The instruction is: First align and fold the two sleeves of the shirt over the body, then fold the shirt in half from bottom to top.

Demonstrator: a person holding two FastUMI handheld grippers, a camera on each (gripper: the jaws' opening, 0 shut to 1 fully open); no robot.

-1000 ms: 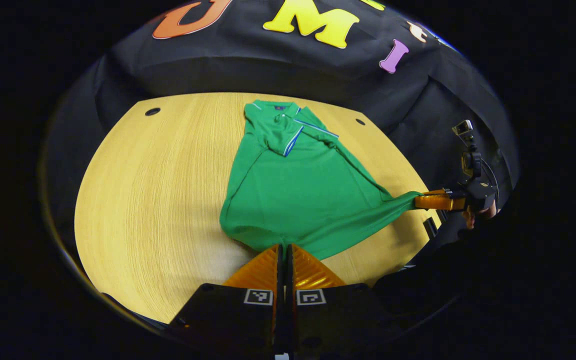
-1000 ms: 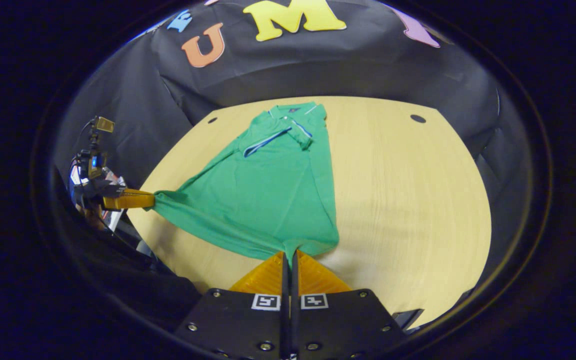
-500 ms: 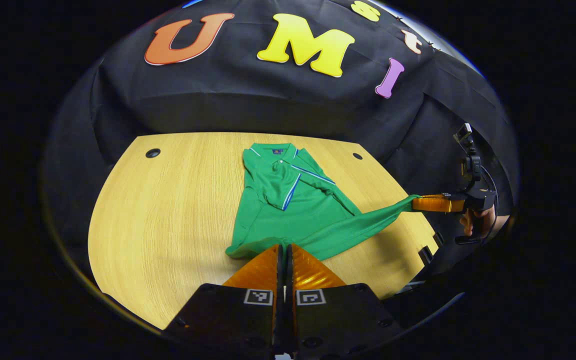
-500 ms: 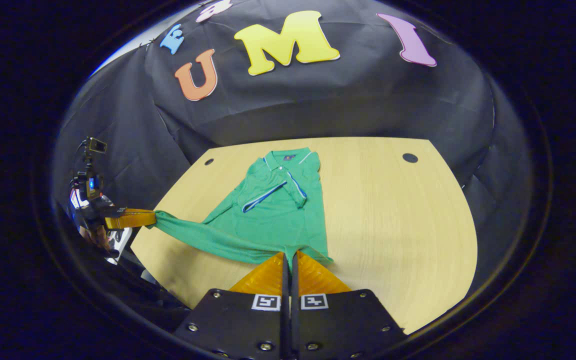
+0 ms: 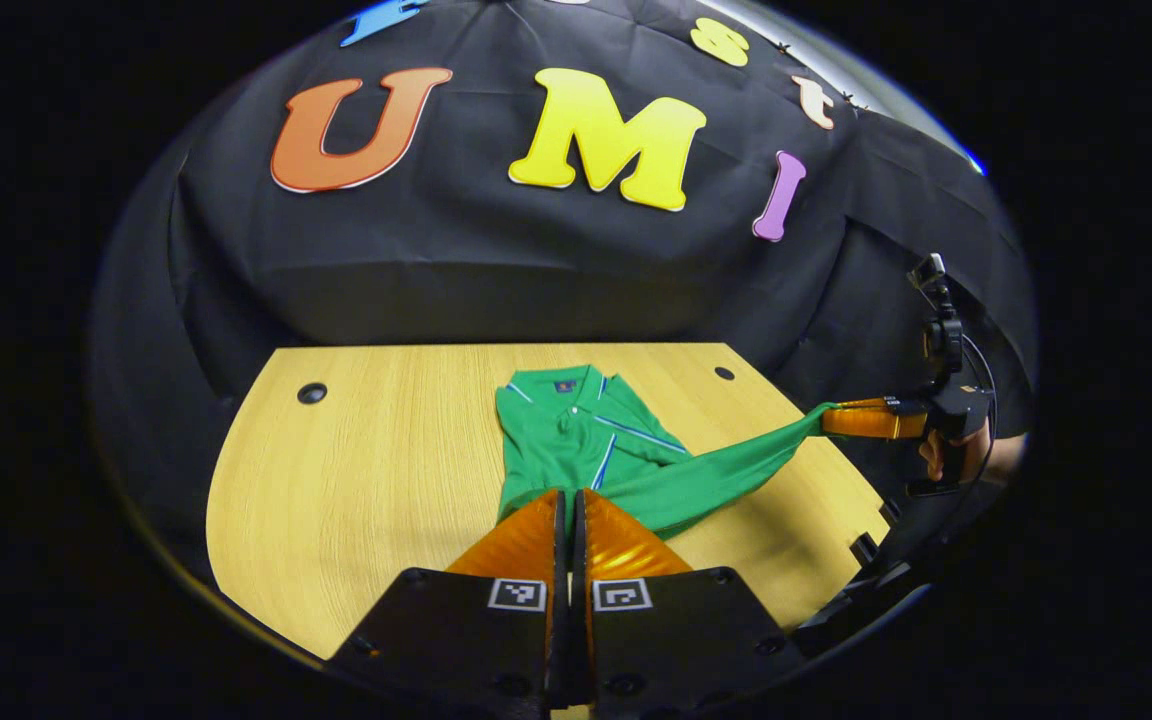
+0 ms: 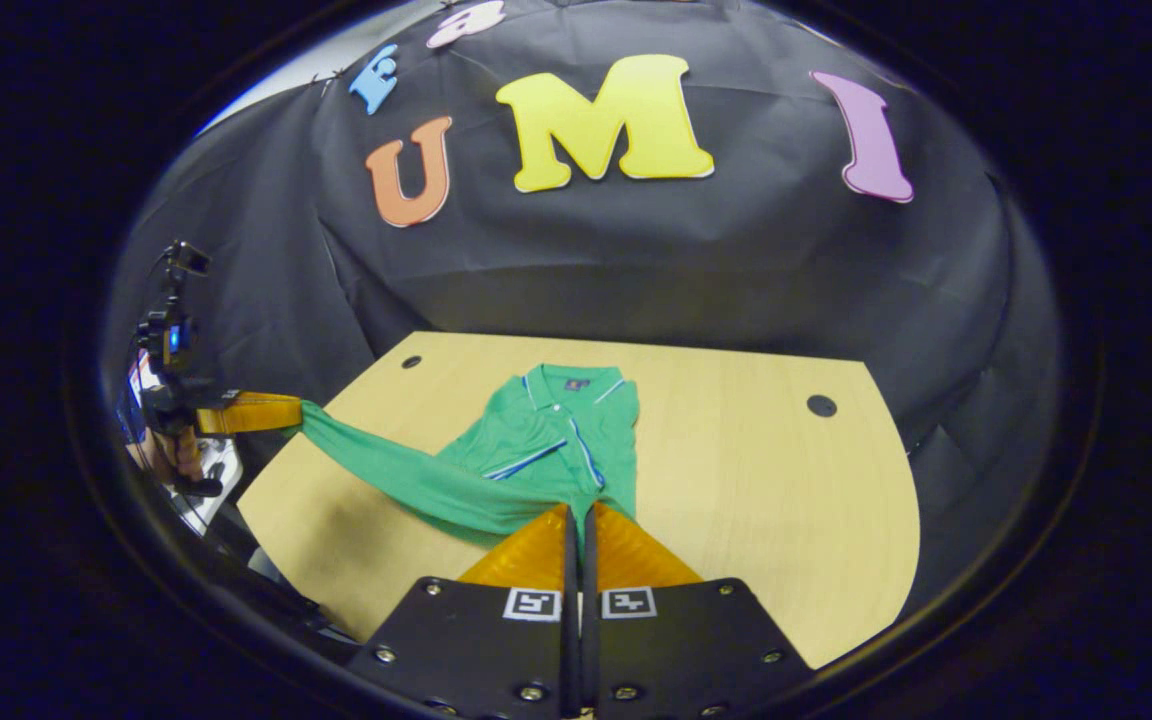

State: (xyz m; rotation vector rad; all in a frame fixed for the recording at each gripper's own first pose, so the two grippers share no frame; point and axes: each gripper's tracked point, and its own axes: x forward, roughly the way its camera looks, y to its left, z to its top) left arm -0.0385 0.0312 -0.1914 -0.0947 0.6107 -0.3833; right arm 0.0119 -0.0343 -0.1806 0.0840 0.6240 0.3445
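Green shirt (image 5: pixel 576 440) lies on the wood counter (image 5: pixel 376 470), collar at the far end, both sleeves w/ striped cuffs already folded over the chest. Bottom hem is lifted off the counter and stretched between the two grippers. In the left gripper view, left gripper (image 5: pixel 568 500) has its fingers (image 5: pixel 521 535) clenched on one hem corner, cloth pinched right at the tips; right gripper (image 5: pixel 836 418) shows far right past the counter edge, fingers grasping the other hem corner, a hand (image 5: pixel 946 455) on its handle. Hem runs taut from there down to the near tips. In the right gripper view, right gripper (image 6: pixel 576 512) is clamped on the hem w/ a strip of cloth between its tips; left gripper (image 6: pixel 281 412) sits at left, beyond the counter (image 6: pixel 766 520) edge, holding its corner, w/ a hand (image 6: pixel 171 455) below it. Shirt (image 6: pixel 556 440) body sags in a fold between the raised hem and the flat collar end. Two dark round holes mark the counter's far corners.
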